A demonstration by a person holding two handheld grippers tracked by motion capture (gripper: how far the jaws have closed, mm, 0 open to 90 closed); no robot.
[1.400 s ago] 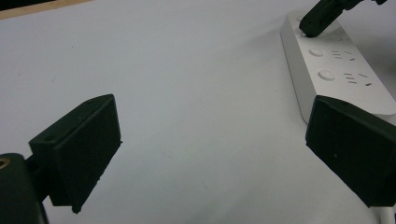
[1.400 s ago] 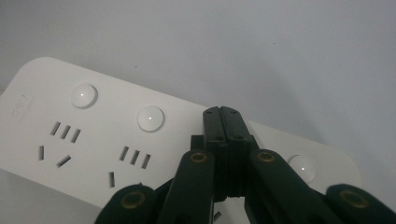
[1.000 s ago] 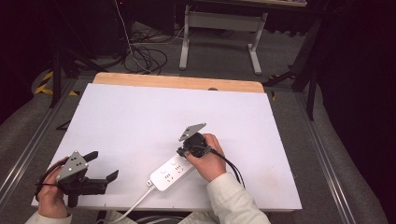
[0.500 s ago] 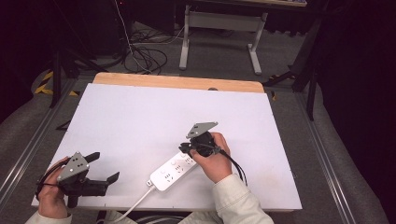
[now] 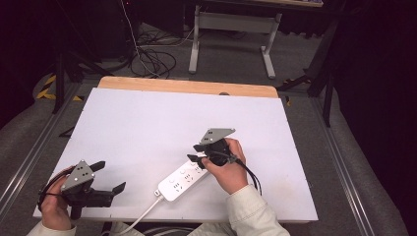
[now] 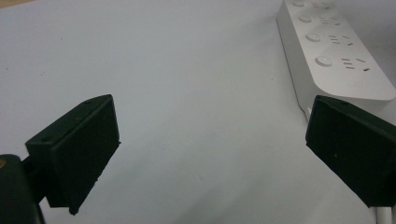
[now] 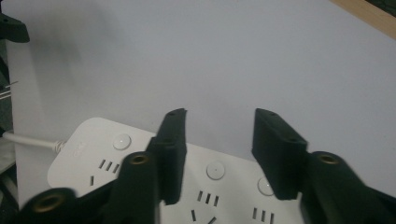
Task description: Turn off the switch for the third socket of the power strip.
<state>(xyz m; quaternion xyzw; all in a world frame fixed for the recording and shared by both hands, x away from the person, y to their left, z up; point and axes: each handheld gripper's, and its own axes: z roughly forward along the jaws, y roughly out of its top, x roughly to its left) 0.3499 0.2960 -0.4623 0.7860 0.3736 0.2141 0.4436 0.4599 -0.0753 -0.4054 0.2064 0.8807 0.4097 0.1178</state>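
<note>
Left gripper (image 5: 109, 177) sits at the near-left corner of the white table (image 5: 147, 123), jaws spread wide, holding nothing. The power strip (image 5: 183, 180) lies near-centre, with the right gripper (image 5: 194, 153) hovering over its far end, jaws partly apart and empty.

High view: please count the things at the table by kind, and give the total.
Power strip: 1
Handheld grippers: 2, the left gripper and the right gripper
Total: 3
</note>
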